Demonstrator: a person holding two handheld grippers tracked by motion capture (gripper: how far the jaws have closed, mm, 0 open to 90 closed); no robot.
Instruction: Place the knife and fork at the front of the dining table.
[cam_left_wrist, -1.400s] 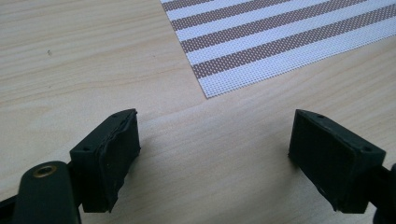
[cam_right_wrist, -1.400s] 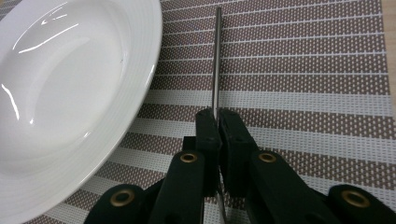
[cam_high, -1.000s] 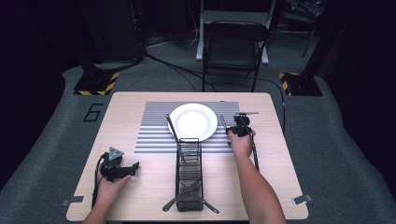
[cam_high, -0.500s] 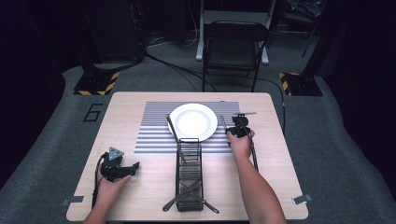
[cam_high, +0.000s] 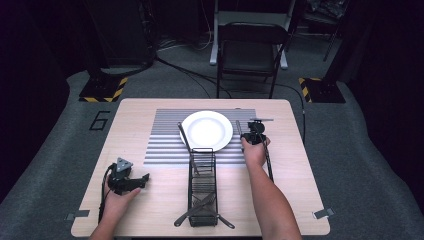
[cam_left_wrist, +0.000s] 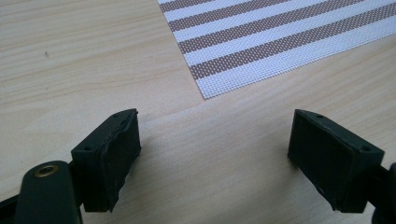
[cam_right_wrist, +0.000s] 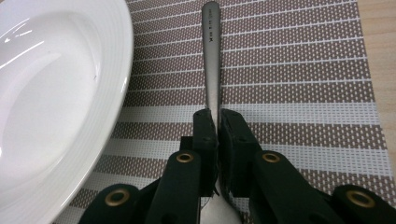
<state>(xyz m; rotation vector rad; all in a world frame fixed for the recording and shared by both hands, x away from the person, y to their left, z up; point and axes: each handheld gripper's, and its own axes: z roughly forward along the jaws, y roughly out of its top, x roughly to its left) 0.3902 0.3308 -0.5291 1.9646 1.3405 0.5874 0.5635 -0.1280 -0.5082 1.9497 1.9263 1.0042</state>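
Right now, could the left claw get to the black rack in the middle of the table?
Probably yes. The left claw is open and holds nothing, and the black rack stands just beside it with only bare table between them. The right claw is away by the plate, shut on a utensil.

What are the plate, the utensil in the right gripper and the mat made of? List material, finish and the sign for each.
Plate: likely glazed ceramic, glossy white, sharp reflections.
Utensil: metal, probably stainless steel, brushed grey sheen, stamped mark on the handle; the right gripper clamps it.
Mat: woven, perhaps vinyl mesh, matte brown and white stripes with visible weave holes.
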